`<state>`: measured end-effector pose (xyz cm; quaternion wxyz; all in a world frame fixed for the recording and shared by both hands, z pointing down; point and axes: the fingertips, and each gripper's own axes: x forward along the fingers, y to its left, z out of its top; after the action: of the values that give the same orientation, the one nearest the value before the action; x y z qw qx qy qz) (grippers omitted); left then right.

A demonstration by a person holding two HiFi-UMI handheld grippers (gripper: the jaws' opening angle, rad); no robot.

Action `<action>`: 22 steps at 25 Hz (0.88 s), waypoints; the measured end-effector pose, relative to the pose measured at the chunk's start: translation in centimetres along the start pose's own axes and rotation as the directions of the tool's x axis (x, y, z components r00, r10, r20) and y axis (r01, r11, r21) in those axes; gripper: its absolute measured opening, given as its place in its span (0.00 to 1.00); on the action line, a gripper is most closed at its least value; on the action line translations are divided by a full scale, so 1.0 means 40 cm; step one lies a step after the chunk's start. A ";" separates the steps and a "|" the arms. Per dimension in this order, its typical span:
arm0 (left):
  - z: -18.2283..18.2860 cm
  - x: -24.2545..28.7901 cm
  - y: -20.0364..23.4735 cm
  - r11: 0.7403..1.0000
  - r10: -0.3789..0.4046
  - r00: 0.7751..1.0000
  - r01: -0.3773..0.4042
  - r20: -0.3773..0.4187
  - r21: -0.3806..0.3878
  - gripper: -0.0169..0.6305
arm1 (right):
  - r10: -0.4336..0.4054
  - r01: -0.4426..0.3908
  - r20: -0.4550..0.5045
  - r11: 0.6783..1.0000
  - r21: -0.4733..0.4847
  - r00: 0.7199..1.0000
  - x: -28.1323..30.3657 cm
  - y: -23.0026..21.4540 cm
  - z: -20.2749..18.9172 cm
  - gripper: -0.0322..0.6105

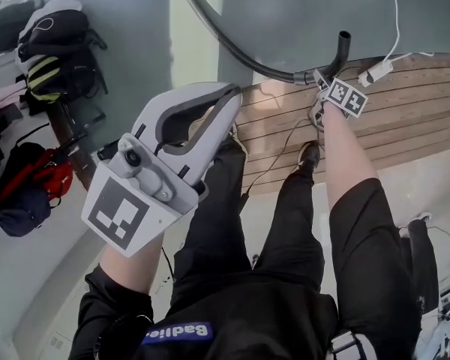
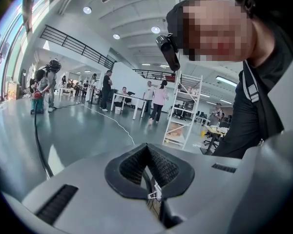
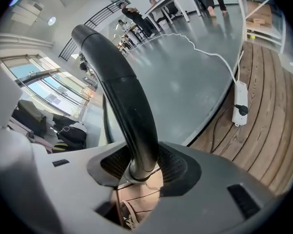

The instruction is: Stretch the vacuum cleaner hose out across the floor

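Right gripper view shows right gripper (image 3: 139, 172) clamping the hose (image 3: 122, 96); left gripper (image 2: 147, 147) closed, empty.

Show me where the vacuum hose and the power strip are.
vacuum hose (image 1: 226, 42): head view, middle of its curved run over the floor.
power strip (image 3: 240, 104): right gripper view, its white body.

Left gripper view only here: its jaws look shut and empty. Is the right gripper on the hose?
Observer: Yes, the right gripper is shut on the curved black end tube.
Operator: And the rest of it?
Observer: In the head view the hose runs from that tube across the grey floor, out of frame.
Operator: Anything nearby?
Observer: A white power strip lies on the wooden decking, right of the tube.
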<state>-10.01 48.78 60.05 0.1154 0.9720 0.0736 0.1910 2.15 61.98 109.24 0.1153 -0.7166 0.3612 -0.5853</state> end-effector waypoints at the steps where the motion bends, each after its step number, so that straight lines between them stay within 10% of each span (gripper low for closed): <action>1: -0.005 -0.001 0.001 1.000 0.002 1.000 -0.002 0.007 0.003 0.02 | -0.008 0.008 0.001 1.000 0.001 1.000 0.009 -0.011 0.000 0.32; 15: -0.164 0.032 0.036 0.999 -0.005 1.000 0.005 0.006 0.033 0.02 | -0.077 0.078 -0.026 0.997 0.029 0.997 0.172 -0.158 -0.024 0.33; 22: -0.139 0.071 -0.024 0.999 -0.034 0.999 0.035 -0.036 0.022 0.02 | -0.101 0.100 -0.035 0.995 -0.027 0.994 0.077 -0.151 0.034 0.53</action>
<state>-9.65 51.31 65.81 0.1065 0.9682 0.0944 0.2056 5.88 63.92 114.73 0.0700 -0.7246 0.3340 -0.5987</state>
